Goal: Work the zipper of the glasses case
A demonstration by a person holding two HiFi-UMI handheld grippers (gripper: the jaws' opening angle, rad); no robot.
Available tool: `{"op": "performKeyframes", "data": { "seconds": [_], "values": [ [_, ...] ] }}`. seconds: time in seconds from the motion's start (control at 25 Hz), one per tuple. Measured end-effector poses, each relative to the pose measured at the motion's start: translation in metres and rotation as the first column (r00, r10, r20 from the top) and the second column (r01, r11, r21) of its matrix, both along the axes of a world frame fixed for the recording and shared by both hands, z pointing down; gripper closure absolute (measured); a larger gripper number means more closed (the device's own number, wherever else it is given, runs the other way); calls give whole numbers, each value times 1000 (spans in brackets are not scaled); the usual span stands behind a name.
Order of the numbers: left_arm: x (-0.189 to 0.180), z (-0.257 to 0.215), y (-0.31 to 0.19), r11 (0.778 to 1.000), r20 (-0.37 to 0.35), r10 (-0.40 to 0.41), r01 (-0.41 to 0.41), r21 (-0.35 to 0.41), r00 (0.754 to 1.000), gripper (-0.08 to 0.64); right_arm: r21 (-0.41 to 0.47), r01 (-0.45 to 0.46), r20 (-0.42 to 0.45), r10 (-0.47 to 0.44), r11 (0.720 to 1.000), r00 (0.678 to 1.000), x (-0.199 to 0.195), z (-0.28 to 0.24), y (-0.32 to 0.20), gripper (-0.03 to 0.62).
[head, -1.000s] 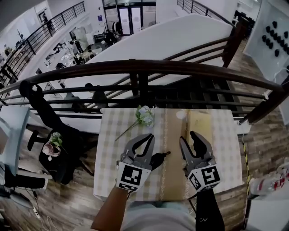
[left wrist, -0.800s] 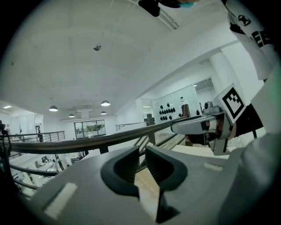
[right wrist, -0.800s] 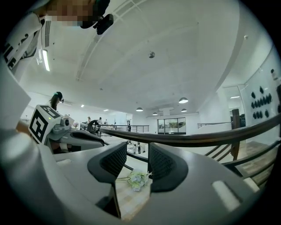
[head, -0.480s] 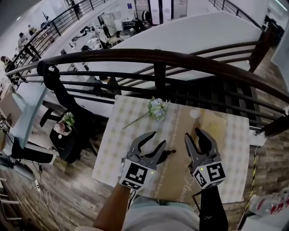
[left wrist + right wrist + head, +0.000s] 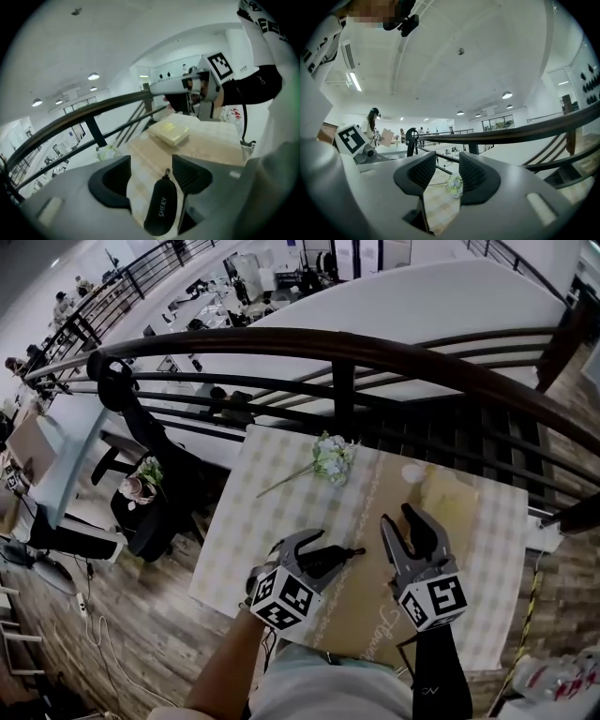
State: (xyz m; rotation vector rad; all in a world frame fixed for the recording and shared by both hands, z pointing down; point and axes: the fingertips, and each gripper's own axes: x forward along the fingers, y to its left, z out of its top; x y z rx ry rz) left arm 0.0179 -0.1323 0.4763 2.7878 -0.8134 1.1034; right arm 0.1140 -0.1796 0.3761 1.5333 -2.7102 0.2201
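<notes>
The case [image 5: 328, 562] is laid on the tabletop [image 5: 267, 512] toward its near edge, at the left border of the runner [image 5: 375, 601], with the pull [image 5: 167, 174] pointed toward the right gripper [image 5: 398, 518]. The left gripper [image 5: 323, 547] is held open, and the case is flanked by both jaws but not clamped. The right gripper is held over the runner, its jaws parted with nothing between them. Flowers [image 5: 333, 457] are seen by the far edge, and a box [image 5: 446, 493] toward the far right corner.
</notes>
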Motion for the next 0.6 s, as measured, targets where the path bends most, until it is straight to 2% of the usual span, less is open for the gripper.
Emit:
{"op": "performKeyframes", "data": {
  "seconds": [0.12,0.2,0.36,0.6],
  "values": [
    [-3,38,18,990,143,101,-84,-115,985,238,-2,4,5,-4,1000,1000,1,0,-1,407],
    [-8,60,24,982,223,143,-111,-151,964,229,-6,3,6,-3,1000,1000,2,1,-2,407],
    [-16,94,30,972,332,195,-136,-191,923,222,-10,-1,1,1,1000,1000,6,3,-2,407],
    [-32,145,36,949,464,284,-178,-259,839,219,-26,-3,-1,3,1000,1000,7,13,-3,407]
  ]
}}
